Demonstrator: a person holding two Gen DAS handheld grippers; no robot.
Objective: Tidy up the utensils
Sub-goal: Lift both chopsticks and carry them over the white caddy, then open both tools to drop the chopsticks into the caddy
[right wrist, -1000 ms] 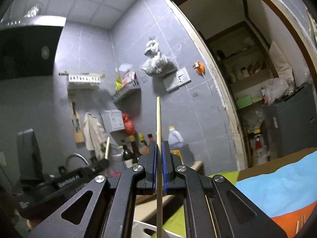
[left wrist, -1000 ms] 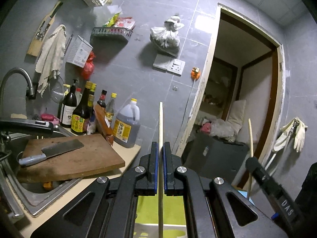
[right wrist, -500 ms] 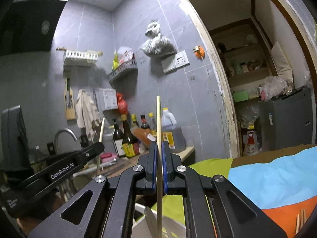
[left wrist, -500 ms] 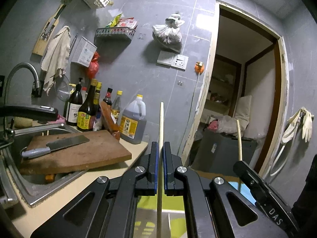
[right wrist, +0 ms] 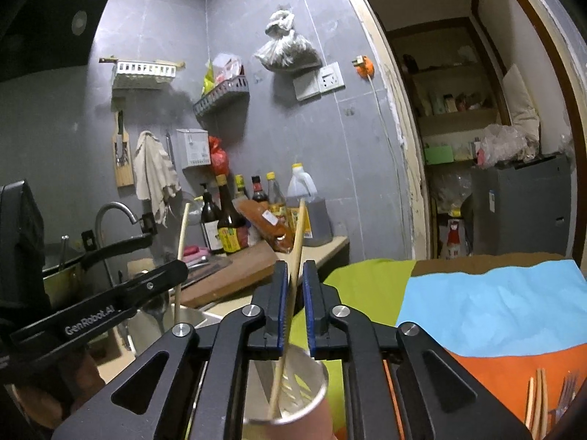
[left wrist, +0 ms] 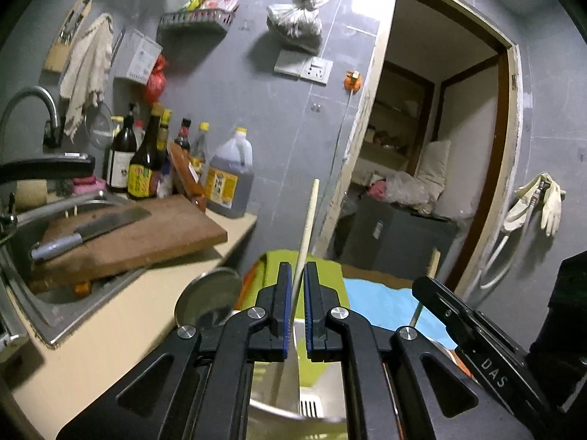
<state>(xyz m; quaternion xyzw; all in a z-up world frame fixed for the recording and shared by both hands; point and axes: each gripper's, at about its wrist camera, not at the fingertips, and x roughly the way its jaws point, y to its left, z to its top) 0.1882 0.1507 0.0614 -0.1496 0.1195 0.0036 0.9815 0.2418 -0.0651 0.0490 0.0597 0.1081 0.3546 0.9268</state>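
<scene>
In the left wrist view a pale wooden chopstick (left wrist: 308,216) leans loosely between the jaws of my left gripper (left wrist: 298,267). The jaws are opening and neither pad presses on it. Its lower end drops toward a slotted steel utensil cup (left wrist: 312,403). My right gripper (right wrist: 295,267) is also opening, with a second chopstick (right wrist: 298,234) tilted in the gap. That chopstick's foot rests inside the steel cup (right wrist: 319,396). Each gripper appears in the other's view, the left gripper (right wrist: 110,308) at left and the right gripper (left wrist: 477,341) at right.
A wooden cutting board (left wrist: 154,234) with a cleaver (left wrist: 91,227) lies across the sink (left wrist: 55,308). Sauce bottles (left wrist: 146,161) line the wall. A green, blue and orange cloth (right wrist: 495,311) covers the table, where more chopsticks (right wrist: 539,403) and forks (right wrist: 567,392) lie. A doorway (left wrist: 440,146) opens at right.
Both grippers have sunk and tipped downward. Their jaws, shut on the chopsticks before, now stand apart, and both chopsticks lean instead of standing straight. The steel cup has come into view below.
</scene>
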